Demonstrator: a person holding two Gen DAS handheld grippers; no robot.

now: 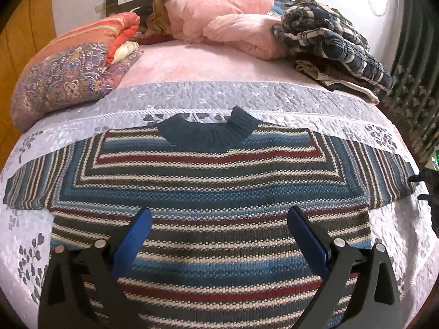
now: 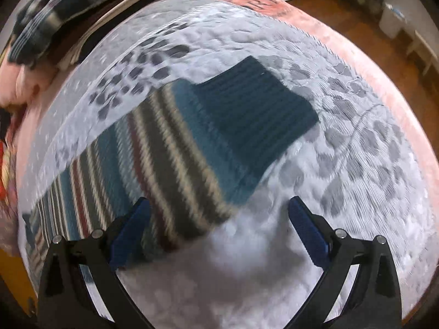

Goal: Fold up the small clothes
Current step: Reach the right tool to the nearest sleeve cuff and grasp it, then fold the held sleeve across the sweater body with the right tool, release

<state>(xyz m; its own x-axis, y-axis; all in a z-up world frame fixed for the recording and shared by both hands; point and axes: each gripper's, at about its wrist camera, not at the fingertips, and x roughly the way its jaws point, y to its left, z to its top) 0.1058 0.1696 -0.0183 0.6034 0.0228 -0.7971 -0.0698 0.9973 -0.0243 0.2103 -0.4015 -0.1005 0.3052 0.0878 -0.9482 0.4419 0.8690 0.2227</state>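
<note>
A small striped knit sweater lies flat on the bed with both sleeves spread out and its dark teal collar pointing to the far side. My left gripper hovers open over the sweater's body, with nothing between its blue pads. In the right wrist view one sleeve of the sweater runs from lower left to a dark teal ribbed cuff. My right gripper is open just above the sleeve's near edge, its left pad over the stripes and its right pad over the quilt.
A white quilt with grey leaf prints covers the bed. Patterned folded bedding lies at far left, pink pillows at the back, a plaid blanket at far right. Wooden floor shows beyond the bed edge.
</note>
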